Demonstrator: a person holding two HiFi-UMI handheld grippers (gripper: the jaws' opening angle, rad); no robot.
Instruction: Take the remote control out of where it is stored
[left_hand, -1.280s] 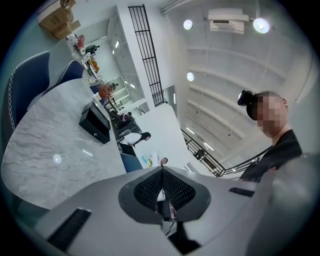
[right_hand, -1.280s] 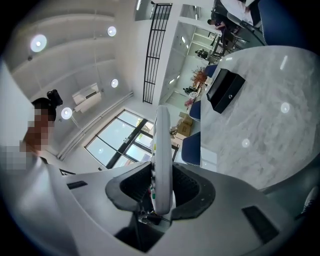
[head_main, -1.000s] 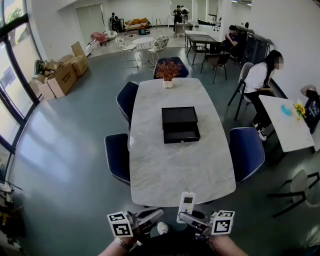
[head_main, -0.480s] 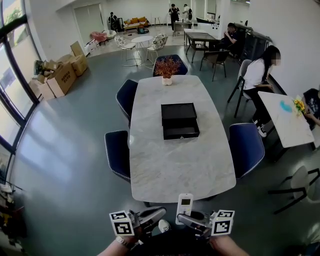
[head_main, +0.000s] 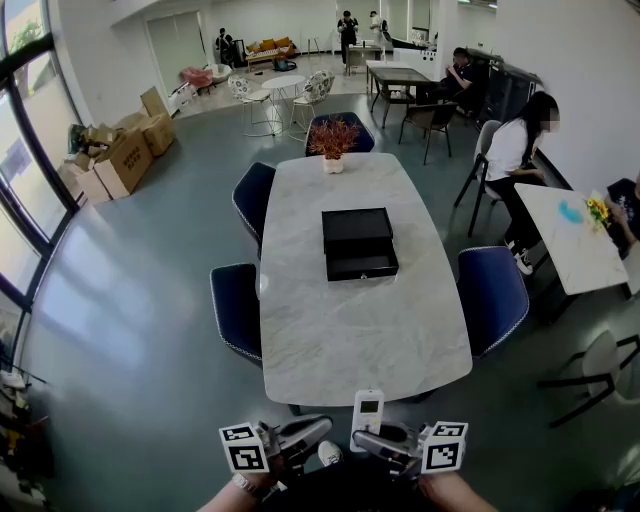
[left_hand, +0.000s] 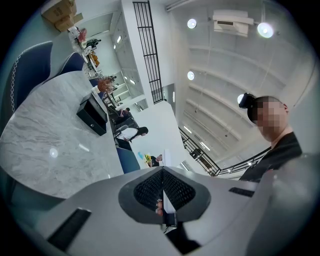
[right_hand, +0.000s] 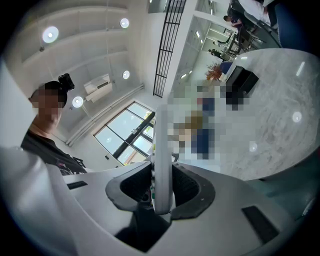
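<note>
A white remote control (head_main: 367, 414) with a small screen sticks up in front of the table's near edge, with my right gripper (head_main: 370, 438) shut on its lower end. The right gripper view shows the remote (right_hand: 161, 165) edge-on, clamped between the dark pads (right_hand: 187, 186). My left gripper (head_main: 312, 429) sits beside it at the bottom of the head view, shut with nothing in it; its pads (left_hand: 176, 189) meet in the left gripper view. A black drawer box (head_main: 359, 243) stands at the middle of the marble table (head_main: 350, 340), far from both grippers.
A potted plant (head_main: 333, 141) stands at the table's far end. Blue chairs (head_main: 236, 308) (head_main: 492, 295) flank the table. A person (head_main: 515, 160) sits at a side table on the right. Cardboard boxes (head_main: 125, 155) lie by the left windows.
The remote and my right gripper have drawn back a little from the table's near edge. The left gripper has kept its place.
</note>
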